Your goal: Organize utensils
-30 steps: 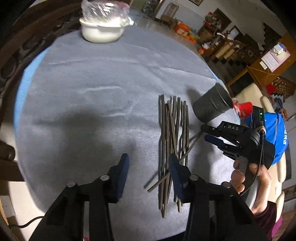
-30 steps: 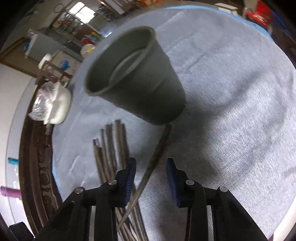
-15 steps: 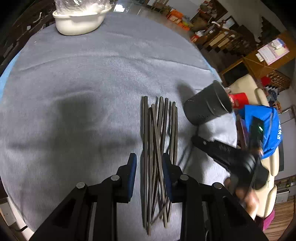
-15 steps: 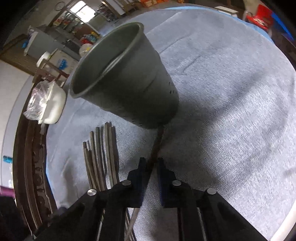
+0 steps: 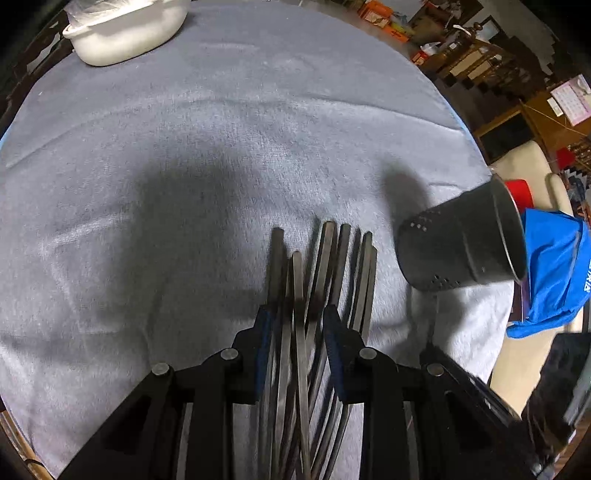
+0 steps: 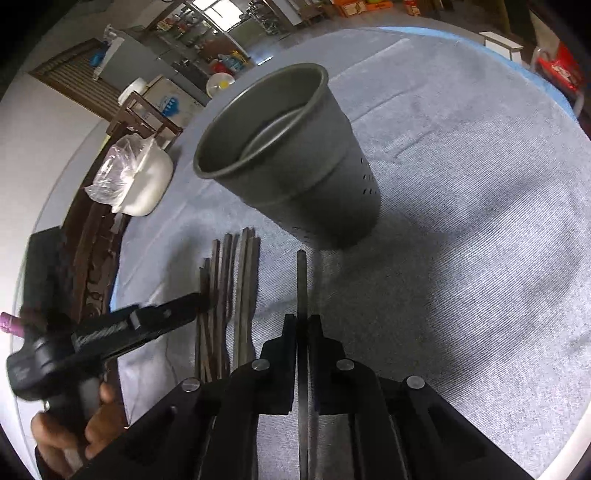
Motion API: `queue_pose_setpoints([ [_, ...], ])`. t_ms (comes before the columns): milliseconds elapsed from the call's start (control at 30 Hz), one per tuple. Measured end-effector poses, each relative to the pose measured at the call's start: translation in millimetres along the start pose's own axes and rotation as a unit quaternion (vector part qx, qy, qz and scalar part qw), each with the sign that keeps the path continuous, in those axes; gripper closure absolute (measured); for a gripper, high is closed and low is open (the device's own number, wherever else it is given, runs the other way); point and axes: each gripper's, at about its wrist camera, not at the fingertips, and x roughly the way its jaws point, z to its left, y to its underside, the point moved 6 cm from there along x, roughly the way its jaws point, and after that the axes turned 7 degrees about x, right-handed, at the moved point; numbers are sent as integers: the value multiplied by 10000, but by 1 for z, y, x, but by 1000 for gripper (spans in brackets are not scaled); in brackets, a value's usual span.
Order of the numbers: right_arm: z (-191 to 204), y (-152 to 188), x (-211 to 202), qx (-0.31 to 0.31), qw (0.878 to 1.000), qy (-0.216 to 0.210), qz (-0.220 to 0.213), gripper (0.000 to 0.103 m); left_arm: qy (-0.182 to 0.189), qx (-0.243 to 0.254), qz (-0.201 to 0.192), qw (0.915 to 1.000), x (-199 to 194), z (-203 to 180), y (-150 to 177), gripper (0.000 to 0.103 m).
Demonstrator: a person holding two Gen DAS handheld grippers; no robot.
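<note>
Several dark chopsticks (image 5: 325,266) lie in a bundle on the grey cloth (image 5: 184,147). My left gripper (image 5: 297,325) straddles the near part of the bundle, its blue-padded jaws partly closed around a few sticks. My right gripper (image 6: 303,325) is shut on a single chopstick (image 6: 302,284), whose tip points at the base of the dark grey perforated cup (image 6: 291,155). The cup stands upright just beyond it and also shows in the left wrist view (image 5: 465,240). The bundle shows in the right wrist view (image 6: 232,280) with the left gripper (image 6: 173,317) over it.
A white bowl (image 5: 125,29) covered in plastic film sits at the far edge of the round table; it also shows in the right wrist view (image 6: 140,181). A blue garment (image 5: 554,269) and a cream chair lie beyond the table's right edge.
My right gripper has closed on one chopstick and turned it in line with its fingers. My left gripper has moved forward over the bundle and narrowed its jaws around some sticks.
</note>
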Motion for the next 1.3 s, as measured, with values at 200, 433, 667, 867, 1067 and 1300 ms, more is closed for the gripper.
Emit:
queue_pose_setpoints([
  [200, -4, 8, -4, -25, 9999, -137, 50, 96, -72, 16, -33, 10000, 3, 2, -8, 80],
  [433, 13, 9, -11, -185, 9989, -423, -30, 96, -122, 42, -229, 9997, -5, 9, -4, 97],
  [667, 23, 12, -33, -374, 9968, -637, -291, 96, 1, 13, -516, 9987, -33, 17, 5, 97],
  [867, 34, 8, -69, -641, 9911, -933, -702, 96, 73, 164, -1059, 9942, -86, 8, 13, 97],
  [1067, 47, 3, -106, -847, 9826, -1173, -1162, 96, 114, 404, -1710, 9844, -135, -17, 24, 98],
  [1300, 64, -12, -142, -1091, 9707, -1269, -1725, 96, 166, 754, -2294, 9703, -186, -53, 21, 98],
])
